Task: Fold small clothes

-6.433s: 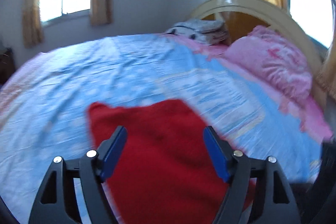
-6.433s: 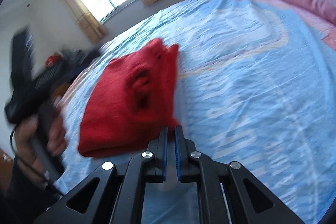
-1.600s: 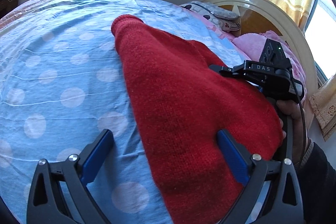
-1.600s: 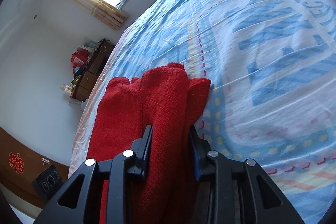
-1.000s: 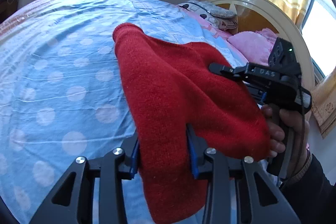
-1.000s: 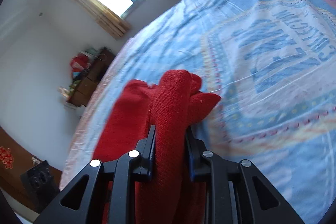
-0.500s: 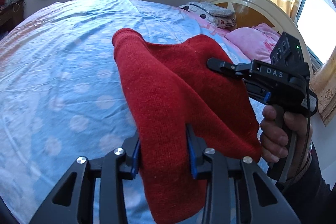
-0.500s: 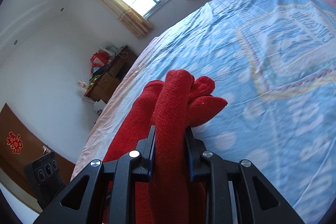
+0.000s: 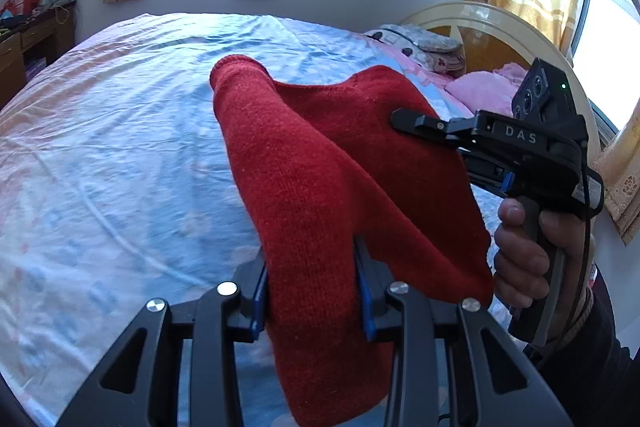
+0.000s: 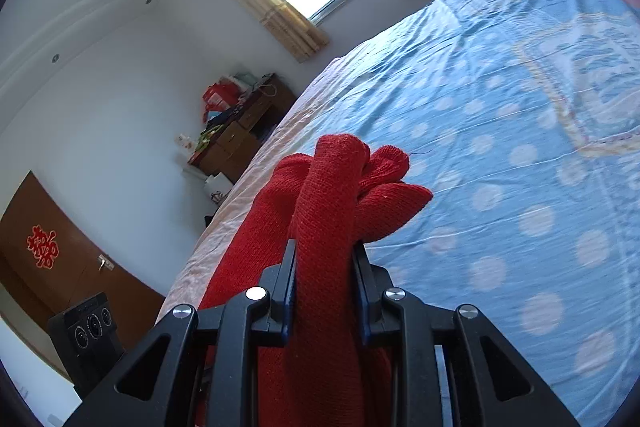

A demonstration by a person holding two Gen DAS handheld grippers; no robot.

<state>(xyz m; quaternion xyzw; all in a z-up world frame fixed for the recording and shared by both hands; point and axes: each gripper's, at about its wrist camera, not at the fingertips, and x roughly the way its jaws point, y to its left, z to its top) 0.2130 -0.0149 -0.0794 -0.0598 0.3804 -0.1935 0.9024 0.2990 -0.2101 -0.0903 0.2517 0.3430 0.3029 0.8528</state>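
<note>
Above the bed [image 9: 120, 131] we have the red sweater [image 9: 320, 179] lifted between both tools. It is a soft, thick knit that sags between our grips and looks light; it will bunch rather than slip, so we judge a hold on a gathered edge or corner to be best. Our left gripper [image 9: 312, 291] has its jaws clenched on one thick fold, pointing down toward the bed. Our right gripper [image 10: 324, 287] is clamped on another bunch, angled more shallowly, with our right hand [image 9: 528, 247] wrapped around its handle.
</note>
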